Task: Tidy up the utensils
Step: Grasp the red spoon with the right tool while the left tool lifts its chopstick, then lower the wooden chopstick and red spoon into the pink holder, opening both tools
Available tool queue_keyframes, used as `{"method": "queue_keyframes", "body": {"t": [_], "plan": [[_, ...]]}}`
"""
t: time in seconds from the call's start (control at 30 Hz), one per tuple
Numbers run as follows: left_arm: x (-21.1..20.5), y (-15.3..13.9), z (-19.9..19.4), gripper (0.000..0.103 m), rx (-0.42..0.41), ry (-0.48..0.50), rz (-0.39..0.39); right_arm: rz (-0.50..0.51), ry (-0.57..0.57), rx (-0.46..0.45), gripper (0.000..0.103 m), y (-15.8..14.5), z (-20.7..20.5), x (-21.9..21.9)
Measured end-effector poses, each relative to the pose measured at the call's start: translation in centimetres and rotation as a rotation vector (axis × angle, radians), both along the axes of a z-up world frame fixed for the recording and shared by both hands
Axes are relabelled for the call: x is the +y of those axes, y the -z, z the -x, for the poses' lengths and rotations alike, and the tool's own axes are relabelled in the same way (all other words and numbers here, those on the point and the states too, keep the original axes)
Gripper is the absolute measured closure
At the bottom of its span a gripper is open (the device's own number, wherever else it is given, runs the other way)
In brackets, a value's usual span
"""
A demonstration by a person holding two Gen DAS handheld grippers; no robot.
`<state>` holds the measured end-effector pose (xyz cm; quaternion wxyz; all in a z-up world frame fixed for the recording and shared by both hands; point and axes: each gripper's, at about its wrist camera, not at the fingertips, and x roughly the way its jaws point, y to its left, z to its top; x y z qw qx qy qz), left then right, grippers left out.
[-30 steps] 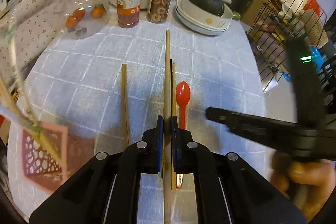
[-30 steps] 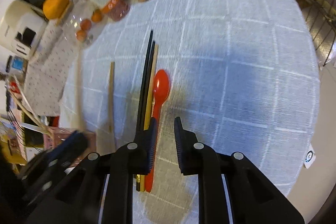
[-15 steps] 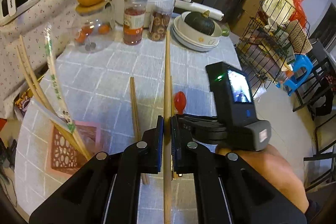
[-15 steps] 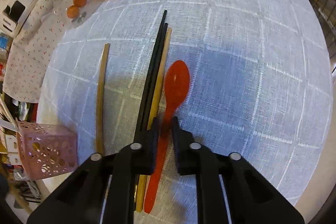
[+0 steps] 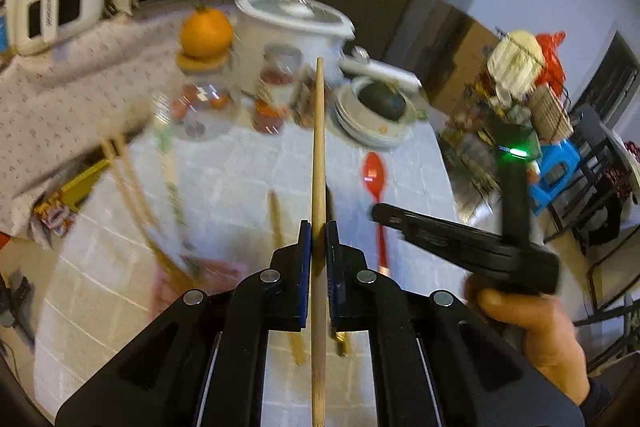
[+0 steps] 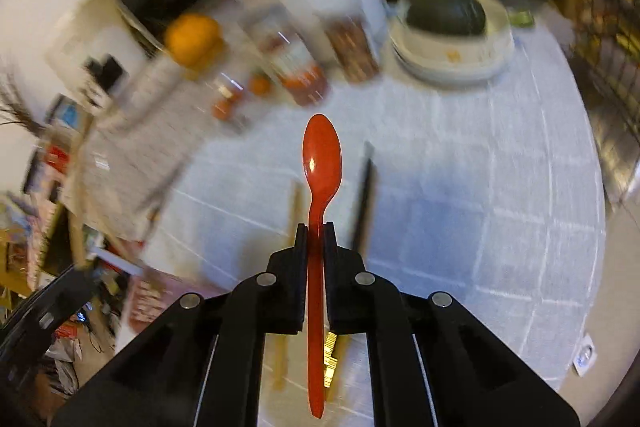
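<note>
My left gripper [image 5: 319, 227] is shut on a wooden chopstick [image 5: 319, 155] and holds it above the table, pointing away. My right gripper [image 6: 316, 227] is shut on the handle of a red spoon [image 6: 321, 163], lifted off the cloth; it also shows in the left wrist view [image 5: 376, 179] with the right gripper [image 5: 384, 215] around it. A second wooden chopstick [image 6: 294, 211] and black chopsticks [image 6: 364, 199] lie on the white checked tablecloth [image 6: 480, 195]. A pink perforated holder [image 5: 216, 271] with several chopsticks [image 5: 136, 195] stands at the left, blurred.
At the table's back stand a white pot [image 5: 296, 27], jars [image 5: 276, 95], an orange on a glass jar [image 5: 206, 33] and stacked bowls with a dark squash [image 5: 380, 103]. A wire rack [image 5: 520, 99] stands beyond the right edge.
My right gripper closed on the red spoon and lifted it off the cloth. My left gripper rose and tilted up with the wooden chopstick still held.
</note>
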<state>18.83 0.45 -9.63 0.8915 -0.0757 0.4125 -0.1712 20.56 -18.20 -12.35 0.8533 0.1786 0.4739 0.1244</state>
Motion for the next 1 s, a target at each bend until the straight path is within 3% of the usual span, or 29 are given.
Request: {"method": "queue_keyframes", "body": {"t": [0.27, 0.5, 0.7, 1.0], "plan": [[4.7, -0.1, 0.2, 0.097, -0.128, -0.110, 0.014, -0.080, -0.031, -0.178, 0.095, -3.6, 1.1, 2.2], [6.9, 0.6, 0.6, 0.097, -0.306, -0.172, 0.026, -0.131, -0.066, -0.266, 0.095, -5.1, 2.9, 3.7], [6.3, 1.5, 1.2, 0.097, -0.466, -0.182, -0.019, -0.138, -0.093, -0.307, 0.095, -5.3, 3.5, 4.7], [5.7, 4.8, 2.2, 0.096, -0.458, -0.190, -0.100, -0.141, -0.099, -0.346, 0.095, -5.5, 4.1, 5.2]]}}
